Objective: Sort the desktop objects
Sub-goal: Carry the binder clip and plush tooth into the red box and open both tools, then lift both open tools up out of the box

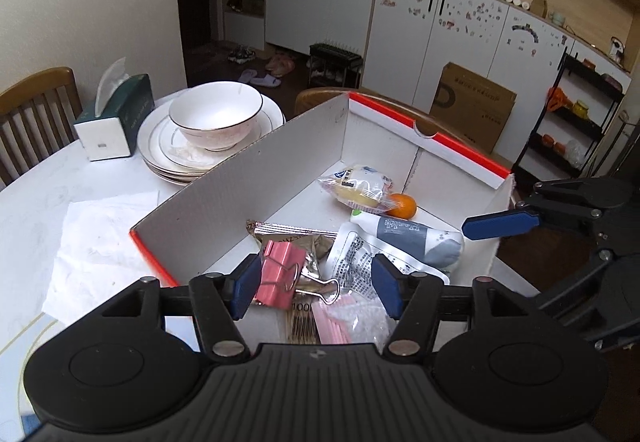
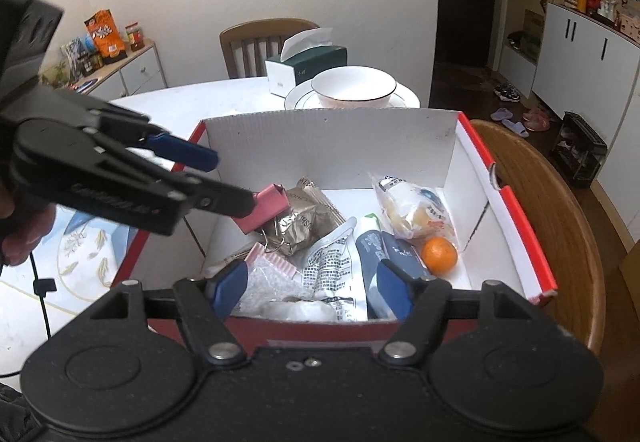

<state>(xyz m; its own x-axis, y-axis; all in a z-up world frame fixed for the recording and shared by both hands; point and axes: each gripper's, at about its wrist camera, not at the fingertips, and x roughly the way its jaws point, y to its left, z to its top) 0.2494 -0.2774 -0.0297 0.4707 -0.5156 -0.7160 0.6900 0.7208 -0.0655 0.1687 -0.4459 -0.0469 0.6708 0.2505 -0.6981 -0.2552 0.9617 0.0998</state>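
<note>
My left gripper point(image 1: 316, 284) jaws wide, pink metal binder clip point(image 1: 277, 274) touching one, above white cardboard box point(image 1: 240, 198); right gripper point(image 2: 312, 292) jaws wide over box.

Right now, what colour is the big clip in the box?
Pink binder clip with metal handles, clearest in the right wrist view.

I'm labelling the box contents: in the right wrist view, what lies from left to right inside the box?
pink binder clip → crumpled brown snack wrapper → white printed sachet → grey-blue tube → orange
</note>
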